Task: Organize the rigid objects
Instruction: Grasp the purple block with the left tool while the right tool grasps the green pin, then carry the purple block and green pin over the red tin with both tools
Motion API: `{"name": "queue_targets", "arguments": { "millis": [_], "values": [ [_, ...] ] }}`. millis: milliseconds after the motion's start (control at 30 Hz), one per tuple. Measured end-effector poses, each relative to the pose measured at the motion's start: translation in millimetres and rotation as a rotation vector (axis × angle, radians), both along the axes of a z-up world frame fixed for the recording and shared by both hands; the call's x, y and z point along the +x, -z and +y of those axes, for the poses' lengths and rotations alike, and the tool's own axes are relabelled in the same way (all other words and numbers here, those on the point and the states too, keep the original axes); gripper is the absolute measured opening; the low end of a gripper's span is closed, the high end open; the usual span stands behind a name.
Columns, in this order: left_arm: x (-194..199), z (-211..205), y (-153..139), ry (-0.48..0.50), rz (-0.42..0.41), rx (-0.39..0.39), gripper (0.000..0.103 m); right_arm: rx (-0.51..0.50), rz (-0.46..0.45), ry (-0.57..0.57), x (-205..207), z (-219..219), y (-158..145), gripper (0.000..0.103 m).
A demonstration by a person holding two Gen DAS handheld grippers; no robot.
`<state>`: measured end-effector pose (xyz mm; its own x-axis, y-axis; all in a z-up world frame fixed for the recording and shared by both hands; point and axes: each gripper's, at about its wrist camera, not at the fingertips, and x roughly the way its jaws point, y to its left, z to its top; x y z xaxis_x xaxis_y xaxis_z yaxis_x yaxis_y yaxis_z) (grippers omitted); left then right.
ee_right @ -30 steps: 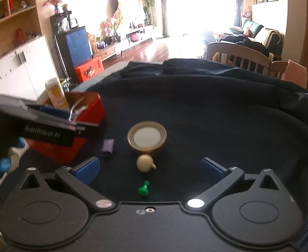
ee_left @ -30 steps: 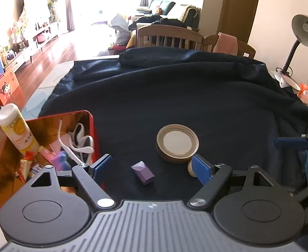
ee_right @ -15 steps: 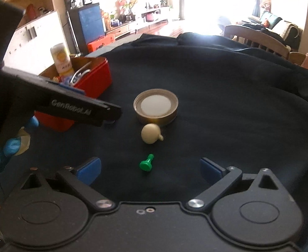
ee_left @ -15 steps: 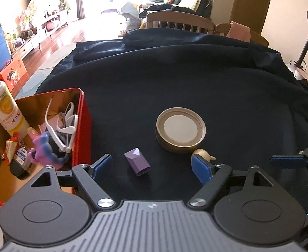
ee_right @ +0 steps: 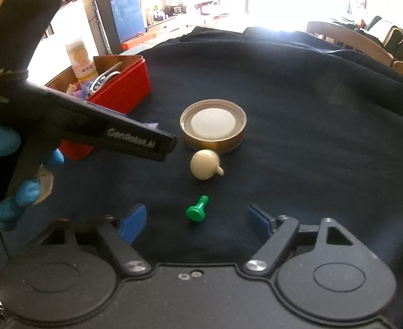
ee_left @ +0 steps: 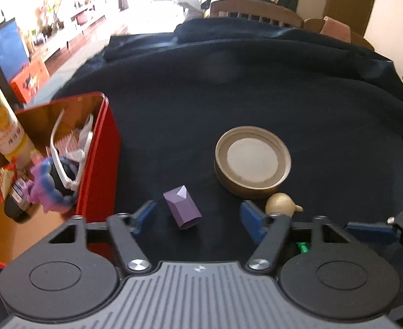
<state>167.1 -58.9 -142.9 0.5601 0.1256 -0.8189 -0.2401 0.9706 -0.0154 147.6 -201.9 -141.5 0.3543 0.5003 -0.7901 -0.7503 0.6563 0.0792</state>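
Note:
On the dark cloth lie a purple block (ee_left: 183, 209), a round brass lid (ee_left: 253, 161), a cream knob (ee_left: 281, 205) and a green pawn (ee_right: 198, 209). My left gripper (ee_left: 198, 216) is open and empty, its fingers either side of the purple block. My right gripper (ee_right: 196, 220) is open and empty, with the green pawn between its fingertips. The lid (ee_right: 213, 126) and the knob (ee_right: 205, 164) lie beyond the pawn. The red box (ee_left: 97, 164) stands to the left and holds several items.
The red box (ee_right: 121, 90) holds a yellow-labelled bottle (ee_left: 1, 126), white glasses (ee_left: 69, 148) and a purple-blue toy (ee_left: 47, 186). The left gripper's body (ee_right: 78, 120) crosses the left of the right wrist view. Chairs stand behind the table.
Both grippers have moved forward and down. The purple block now sits between the left fingers and the green pawn between the right fingers. Nothing was picked up.

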Motion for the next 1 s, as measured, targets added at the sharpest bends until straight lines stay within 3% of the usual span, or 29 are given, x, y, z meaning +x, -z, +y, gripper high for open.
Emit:
{"name": "queue_targets", "arguments": {
  "millis": [167,267,467,600,1000],
  "values": [
    [6.8,6.4,9.8,-0.034,0.034,-0.017,0.048,-0.009,0.010,-0.010,1.0,2.3,4.2,0.060],
    [8.0,7.7,10.6,-0.036,0.027,-0.003,0.043,-0.014,0.010,-0.008,2.5,3.7,6.0,0.050],
    [11.1,7.7,10.0,-0.028,0.025,0.008,0.024,-0.020,0.010,-0.002,3.7,5.5,7.9,0.034],
    [10.7,6.9,10.1,-0.017,0.022,0.005,0.021,-0.020,0.005,0.006,3.4,4.8,7.7,0.015],
    [-1.8,4.0,-1.7,-0.011,0.019,0.016,0.021,0.048,-0.026,0.020,-4.3,-8.5,-11.5,0.014]
  ]
}}
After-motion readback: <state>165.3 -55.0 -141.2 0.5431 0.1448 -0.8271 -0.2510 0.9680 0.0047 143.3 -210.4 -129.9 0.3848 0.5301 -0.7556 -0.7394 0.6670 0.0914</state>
